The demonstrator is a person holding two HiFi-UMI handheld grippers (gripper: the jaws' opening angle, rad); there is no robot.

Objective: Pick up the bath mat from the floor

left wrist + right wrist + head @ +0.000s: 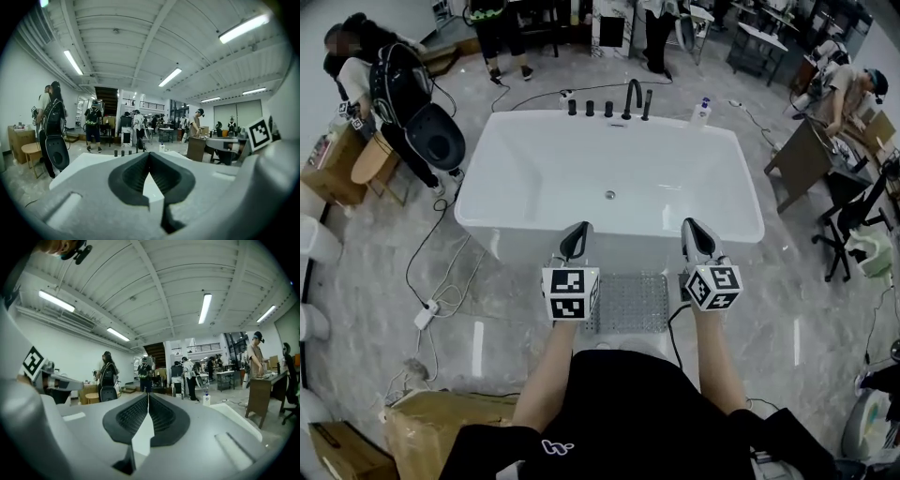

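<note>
The left gripper and the right gripper both have the jaws pressed together, with nothing between them. They hang side by side at the near rim of the white bathtub. In the tub's bottom there is a drain. The bath mat is grey with rows of small bumps. It lies flat on the floor, just beside the tub's near wall.

Bath mat left edge hidden behind left gripper; right edge possibly clipped by right gripper; texture indistinct.
</note>
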